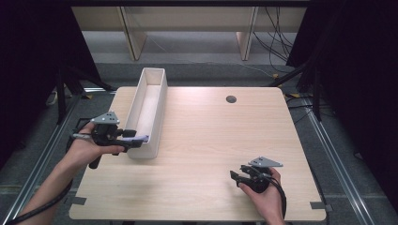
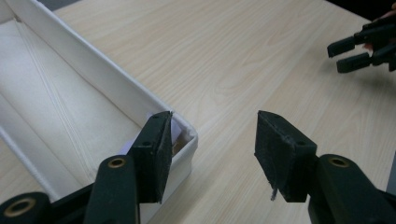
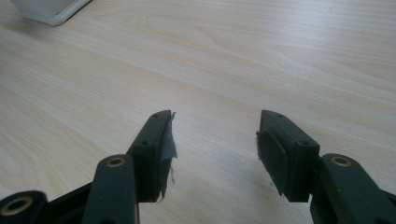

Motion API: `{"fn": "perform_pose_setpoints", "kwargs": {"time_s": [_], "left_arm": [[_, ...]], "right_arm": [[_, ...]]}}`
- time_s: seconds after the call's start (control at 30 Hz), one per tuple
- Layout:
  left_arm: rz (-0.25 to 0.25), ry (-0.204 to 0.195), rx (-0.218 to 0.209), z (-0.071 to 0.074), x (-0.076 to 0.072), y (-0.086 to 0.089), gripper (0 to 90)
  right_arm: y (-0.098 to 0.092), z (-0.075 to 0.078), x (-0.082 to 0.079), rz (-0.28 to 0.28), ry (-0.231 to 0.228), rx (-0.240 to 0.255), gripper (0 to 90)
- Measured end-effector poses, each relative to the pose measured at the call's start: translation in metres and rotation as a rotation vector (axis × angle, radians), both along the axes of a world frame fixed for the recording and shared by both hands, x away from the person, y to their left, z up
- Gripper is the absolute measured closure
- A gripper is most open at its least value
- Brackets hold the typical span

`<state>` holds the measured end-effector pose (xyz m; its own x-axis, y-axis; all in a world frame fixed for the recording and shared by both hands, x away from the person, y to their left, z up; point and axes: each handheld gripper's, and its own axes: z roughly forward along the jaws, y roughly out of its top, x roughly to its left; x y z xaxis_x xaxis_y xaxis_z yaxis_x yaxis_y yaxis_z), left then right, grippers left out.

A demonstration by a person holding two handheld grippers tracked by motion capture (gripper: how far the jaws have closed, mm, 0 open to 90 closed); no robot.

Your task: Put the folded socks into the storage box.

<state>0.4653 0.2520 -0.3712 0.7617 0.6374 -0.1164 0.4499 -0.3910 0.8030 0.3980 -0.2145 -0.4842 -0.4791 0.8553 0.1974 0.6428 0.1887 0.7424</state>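
Now left hand-held gripper (image 2: 212, 140) wide open, empty, over white box (image 2: 116, 88) corner

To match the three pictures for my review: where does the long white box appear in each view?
High view: the white box lies lengthwise on the table's left part, its near end by the left tool.
Left gripper view: its near corner lies at centre-left, just beyond the tool's left jaw, its walls running to the upper left.
Right gripper view: one corner at the top left edge.
Shared landmark: the light wood table.

Open tabletop (image 1: 211, 140) right of box (image 1: 150, 108)
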Motion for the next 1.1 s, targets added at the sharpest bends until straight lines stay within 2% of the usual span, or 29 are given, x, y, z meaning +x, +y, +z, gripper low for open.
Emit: {"fn": "perform_pose_setpoints", "kwargs": {"time_s": [0.03,0.1,0.13,0.17,0.3,0.47,0.5,0.57,0.7,0.73,0.77,0.8,0.83,0.87,0.9,0.93,0.97,1.0,1.03,1.07,1.1], "left_arm": [[0.012,-0.021,-0.014,0.0,-0.007,-0.001,44.1],[0.013,-0.03,-0.02,-0.001,-0.011,-0.002,43.9],[0.014,-0.035,-0.009,-0.002,-0.014,-0.002,43.3],[0.01,-0.039,0.001,-0.004,-0.018,-0.003,42.7],[0.038,-0.071,-0.017,-0.013,-0.036,-0.001,42.4],[0.049,-0.061,-0.005,-0.023,-0.048,0.001,42.6],[0.053,-0.06,-0.009,-0.026,-0.051,0.002,42.6],[0.074,-0.059,-0.003,-0.03,-0.056,0.004,42.8],[0.099,-0.06,-0.026,-0.043,-0.064,0.007,43.0],[0.102,-0.057,-0.033,-0.046,-0.066,0.008,43.1],[0.111,-0.059,-0.031,-0.049,-0.067,0.009,43.1],[0.119,-0.064,-0.04,-0.053,-0.068,0.011,43.1],[0.142,-0.068,-0.034,-0.057,-0.07,0.013,43.2],[0.152,-0.073,-0.038,-0.062,-0.071,0.014,43.2],[0.172,-0.074,-0.027,-0.071,-0.075,0.017,43.2],[0.172,-0.074,-0.027,-0.071,-0.075,0.017,43.1],[0.189,-0.065,-0.01,-0.08,-0.078,0.02,43.0],[0.189,-0.065,-0.01,-0.08,-0.078,0.02,43.0],[0.194,-0.059,0.003,-0.085,-0.079,0.021,43.0],[0.202,-0.053,0.007,-0.09,-0.081,0.021,42.9],[0.205,-0.048,0.017,-0.094,-0.082,0.022,42.9]], "right_arm": [[0.0,0.0,0.0,0.001,0.008,0.005,45.6],[0.0,0.0,0.0,-0.002,0.016,0.011,45.6],[0.0,0.0,0.0,-0.001,0.013,0.015,45.5],[-0.002,-0.001,0.001,0.011,-0.015,-0.013,45.4],[-0.002,-0.002,0.0,0.004,-0.008,-0.006,45.4],[-0.002,-0.002,0.0,0.005,-0.01,-0.008,45.3],[-0.002,-0.002,0.0,0.007,-0.006,0.003,45.3],[-0.001,-0.002,0.0,0.01,-0.007,0.004,45.2],[-0.001,-0.002,0.0,0.01,-0.008,0.011,45.2],[-0.002,-0.002,0.0,-0.001,-0.01,-0.012,45.2],[-0.002,-0.002,0.0,-0.001,-0.01,-0.012,45.2],[-0.002,-0.002,0.0,0.006,-0.02,0.002,45.1],[-0.002,-0.002,0.0,0.009,-0.002,0.013,45.2],[-0.003,-0.002,0.0,0.002,-0.013,0.009,45.2],[-0.002,-0.002,-0.001,-0.01,-0.003,0.012,45.2],[-0.003,-0.003,0.0,0.006,-0.003,0.022,45.1],[-0.005,-0.004,0.0,-0.003,-0.01,0.005,45.1],[-0.005,-0.004,0.0,-0.003,-0.01,0.005,45.1],[-0.005,-0.004,0.0,-0.002,-0.011,0.004,45.1],[-0.005,-0.004,0.0,-0.004,0.006,0.017,45.0],[-0.004,-0.004,0.0,-0.007,-0.003,0.009,45.0]]}}
